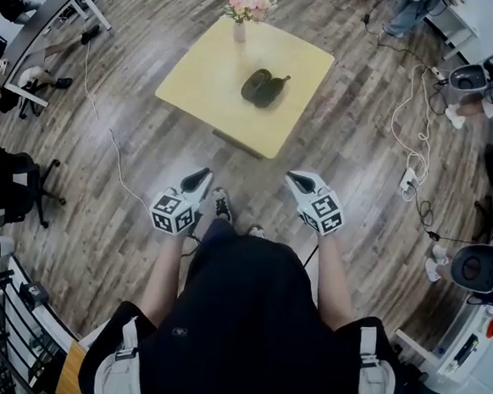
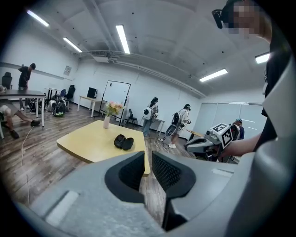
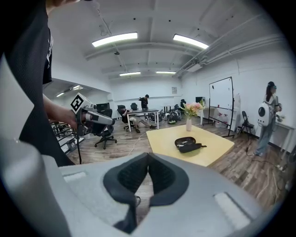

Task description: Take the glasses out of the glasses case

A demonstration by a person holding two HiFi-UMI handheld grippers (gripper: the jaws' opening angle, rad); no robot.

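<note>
The dark glasses case (image 1: pixel 262 87) lies open on the yellow table (image 1: pixel 205 78), its two halves spread side by side; a thin dark piece sticks out of one half, and I cannot make out the glasses. The case (image 2: pixel 124 142) shows far ahead of my left gripper (image 2: pixel 148 155), whose jaws stand a narrow gap apart with nothing between them. My right gripper (image 3: pixel 148 155) is shut and empty, fingertips touching, with the case (image 3: pixel 188 144) well beyond it. In the head view both grippers, left (image 1: pixel 199 178) and right (image 1: pixel 297 181), hover over the floor short of the table.
A vase of pink flowers (image 1: pixel 244 13) stands at the table's far edge. Cables (image 1: pixel 107 130) trail over the wooden floor. Office chairs (image 1: pixel 10 182) and a desk (image 1: pixel 39 31) are at the left, equipment (image 1: pixel 470 269) at the right. Other people stand in the room (image 2: pixel 150 113).
</note>
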